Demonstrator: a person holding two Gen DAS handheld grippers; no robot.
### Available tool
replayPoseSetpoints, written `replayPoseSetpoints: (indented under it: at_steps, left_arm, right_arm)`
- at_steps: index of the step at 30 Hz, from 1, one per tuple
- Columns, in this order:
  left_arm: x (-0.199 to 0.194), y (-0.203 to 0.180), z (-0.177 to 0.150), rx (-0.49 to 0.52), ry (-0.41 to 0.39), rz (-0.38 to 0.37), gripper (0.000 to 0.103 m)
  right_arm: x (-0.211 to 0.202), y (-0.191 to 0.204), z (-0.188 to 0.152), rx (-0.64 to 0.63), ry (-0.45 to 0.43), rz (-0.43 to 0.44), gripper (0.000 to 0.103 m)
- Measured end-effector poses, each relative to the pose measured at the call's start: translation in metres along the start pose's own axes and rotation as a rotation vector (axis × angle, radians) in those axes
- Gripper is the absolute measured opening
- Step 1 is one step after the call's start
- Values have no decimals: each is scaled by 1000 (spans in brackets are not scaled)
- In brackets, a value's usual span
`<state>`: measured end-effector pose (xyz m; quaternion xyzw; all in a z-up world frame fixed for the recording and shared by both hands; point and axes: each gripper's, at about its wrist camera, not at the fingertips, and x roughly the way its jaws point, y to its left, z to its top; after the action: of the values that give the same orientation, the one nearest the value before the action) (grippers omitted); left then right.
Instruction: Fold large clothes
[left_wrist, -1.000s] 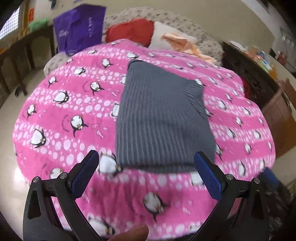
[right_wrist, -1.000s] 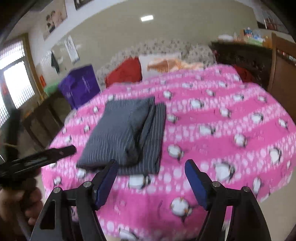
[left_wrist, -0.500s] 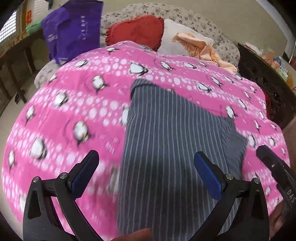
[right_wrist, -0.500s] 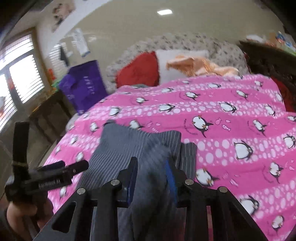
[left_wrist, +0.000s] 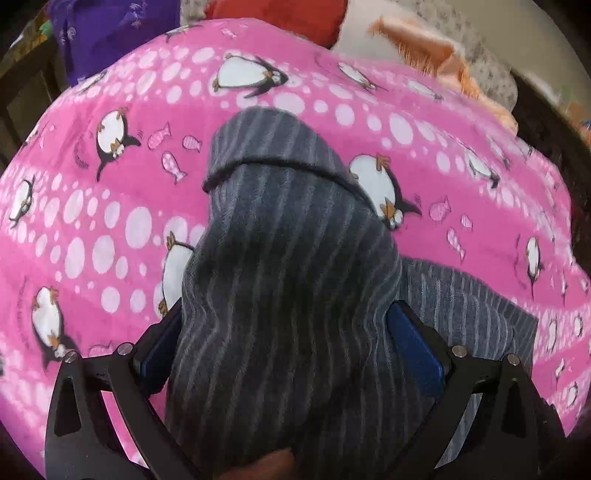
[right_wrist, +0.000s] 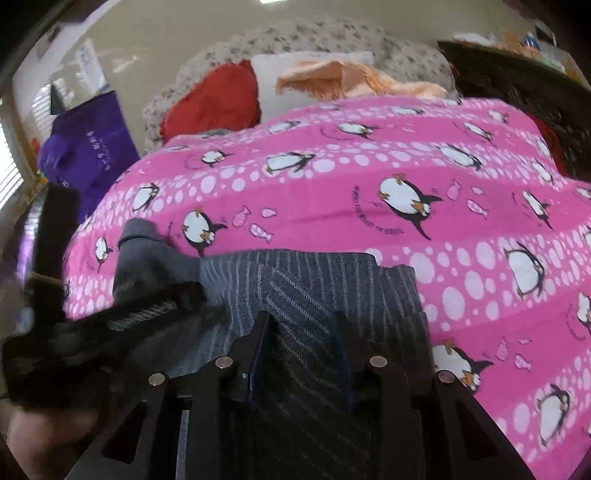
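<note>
A folded grey striped garment (left_wrist: 288, 229) lies on the pink penguin blanket (left_wrist: 92, 221). My left gripper (left_wrist: 284, 332) is shut on a thick bunch of the garment's near end, cloth bulging over its blue pads (left_wrist: 413, 339). In the right wrist view my right gripper (right_wrist: 301, 332) is shut on another fold of the same garment (right_wrist: 332, 273) and lifts it slightly. The left gripper (right_wrist: 122, 317) shows there as a dark blur at the left, holding the garment's left part.
Red pillow (right_wrist: 218, 99), white pillow with orange cloth (right_wrist: 343, 77) and a patterned headboard lie at the bed's far end. A purple bag (right_wrist: 88, 147) stands at the far left. Dark wooden furniture (right_wrist: 517, 74) stands to the right.
Both grippers moved in from the bed's near edge onto the garment. The right shut on a fold first; the left, open half a second ago, has now closed on bunched cloth.
</note>
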<state>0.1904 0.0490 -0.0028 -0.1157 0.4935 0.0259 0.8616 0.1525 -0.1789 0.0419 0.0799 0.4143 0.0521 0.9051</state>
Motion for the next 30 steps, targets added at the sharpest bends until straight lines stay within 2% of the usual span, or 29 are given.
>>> replayPoseSetpoints:
  at_steps: [5, 11, 13, 14, 15, 17, 21, 23, 26, 27, 28, 29, 30]
  left_arm:
    - [3, -3, 3, 2, -17, 32, 103]
    - [6, -7, 8, 4, -18, 47, 103]
    - [6, -6, 16, -2, 20, 27, 103]
    - [-2, -2, 21, -14, 56, 11, 103]
    - [-12, 2, 22, -27, 59, 9, 102]
    - [-44, 10, 17, -32, 25, -26, 102]
    - [-109, 11, -27, 104, -51, -55, 102]
    - [-125, 7, -64, 182, -42, -92, 102]
    - [-115, -4, -106, 270, 9, -104, 103]
    - [-103, -7, -121, 292, 22, -81, 103]
    - [-101, -6, -129, 306, -7, -54, 103]
    - [-101, -9, -133, 320, -36, -35, 103]
    - [-101, -10, -131, 320, -32, -34, 103]
  right_arm:
    - [13, -11, 4, 38, 15, 65, 33]
    - [15, -8, 5, 37, 15, 65, 34]
    - [15, -10, 5, 40, 13, 90, 41]
    - [13, -15, 5, 55, 15, 132, 41]
    - [7, -19, 6, 64, 21, 157, 41]
    - [-15, -22, 7, 42, 11, 116, 41]
    - [-80, -20, -6, -69, -54, 129, 41]
    - [-99, -16, -29, -145, -32, 157, 41]
    - [-100, -14, -68, -238, 12, 183, 41]
    - [-94, -16, -78, -257, 33, 157, 45]
    - [-83, -19, -89, -262, 57, 134, 53]
    - [-74, -25, -95, -230, 64, 149, 57]
    - [-73, -31, -95, -192, 58, 155, 62]
